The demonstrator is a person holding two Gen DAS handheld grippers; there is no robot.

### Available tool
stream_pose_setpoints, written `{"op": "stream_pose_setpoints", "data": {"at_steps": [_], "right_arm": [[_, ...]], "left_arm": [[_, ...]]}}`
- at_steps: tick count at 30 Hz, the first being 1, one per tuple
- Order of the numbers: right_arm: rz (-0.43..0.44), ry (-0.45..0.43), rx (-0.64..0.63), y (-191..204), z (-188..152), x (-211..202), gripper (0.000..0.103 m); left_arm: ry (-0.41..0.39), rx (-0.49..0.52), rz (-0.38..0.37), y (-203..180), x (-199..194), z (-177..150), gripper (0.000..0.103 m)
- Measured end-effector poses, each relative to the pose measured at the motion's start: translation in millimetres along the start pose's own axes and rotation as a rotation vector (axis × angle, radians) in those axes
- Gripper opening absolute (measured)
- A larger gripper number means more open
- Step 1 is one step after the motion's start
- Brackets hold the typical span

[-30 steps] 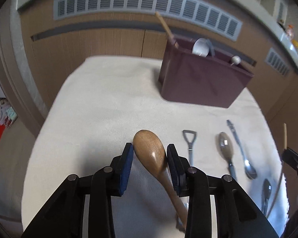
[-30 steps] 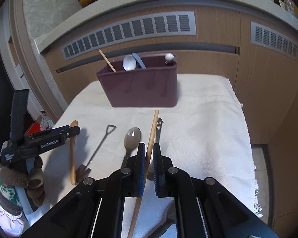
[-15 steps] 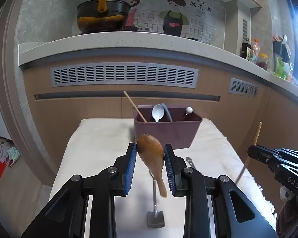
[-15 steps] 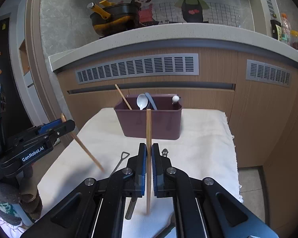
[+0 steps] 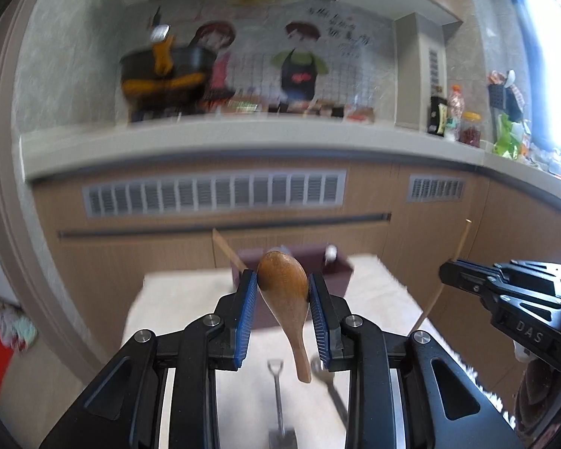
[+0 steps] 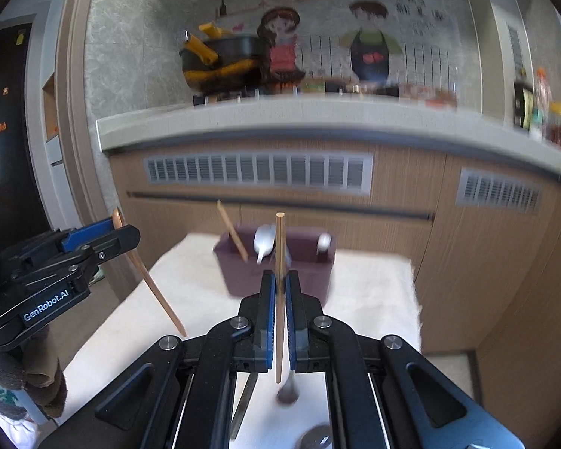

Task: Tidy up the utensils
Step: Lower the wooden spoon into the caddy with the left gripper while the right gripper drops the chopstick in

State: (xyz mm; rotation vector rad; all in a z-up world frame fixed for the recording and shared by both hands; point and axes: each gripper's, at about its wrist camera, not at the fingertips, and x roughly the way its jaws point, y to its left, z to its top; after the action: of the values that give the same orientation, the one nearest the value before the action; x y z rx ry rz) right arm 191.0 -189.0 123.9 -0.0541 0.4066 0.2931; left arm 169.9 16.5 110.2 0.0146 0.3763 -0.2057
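Note:
My left gripper is shut on the bowl of a brown wooden spoon, held up in the air with its handle hanging down over the table. My right gripper is shut on a thin wooden stick, held upright. Each gripper shows in the other's view: the right one with its stick, the left one with the spoon handle. The dark red utensil bin stands at the back of the table and holds a white spoon, a wooden stick and other utensils.
The table is covered by a cream cloth. On it below the grippers lie a small shovel-shaped metal utensil and a metal spoon. Wooden cabinets with vents and a counter stand behind the table.
Both grippers have risen from the table and tilted up, each carrying its utensil. The bin now sits lower and farther in both views.

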Motion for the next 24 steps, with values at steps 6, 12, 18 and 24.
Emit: {"op": "stream_pose_setpoints", "data": {"at_steps": [6,12,18,24], "right_arm": [[-0.040,-0.121,-0.026,-9,80,-2,0.006],[-0.060,-0.138,-0.027,-18,116,41,0.006],[-0.053,-0.026,-0.012,-28,101,117,0.006],[-0.027,0.106,0.010,-35,67,177,0.006]], "left_arm": [[-0.125,0.045,-0.003,-1,3,74,0.029],[-0.157,0.042,0.013,15,48,114,0.029],[-0.052,-0.009,0.005,36,127,106,0.029],[0.079,-0.031,-0.021,44,192,67,0.029]]}}
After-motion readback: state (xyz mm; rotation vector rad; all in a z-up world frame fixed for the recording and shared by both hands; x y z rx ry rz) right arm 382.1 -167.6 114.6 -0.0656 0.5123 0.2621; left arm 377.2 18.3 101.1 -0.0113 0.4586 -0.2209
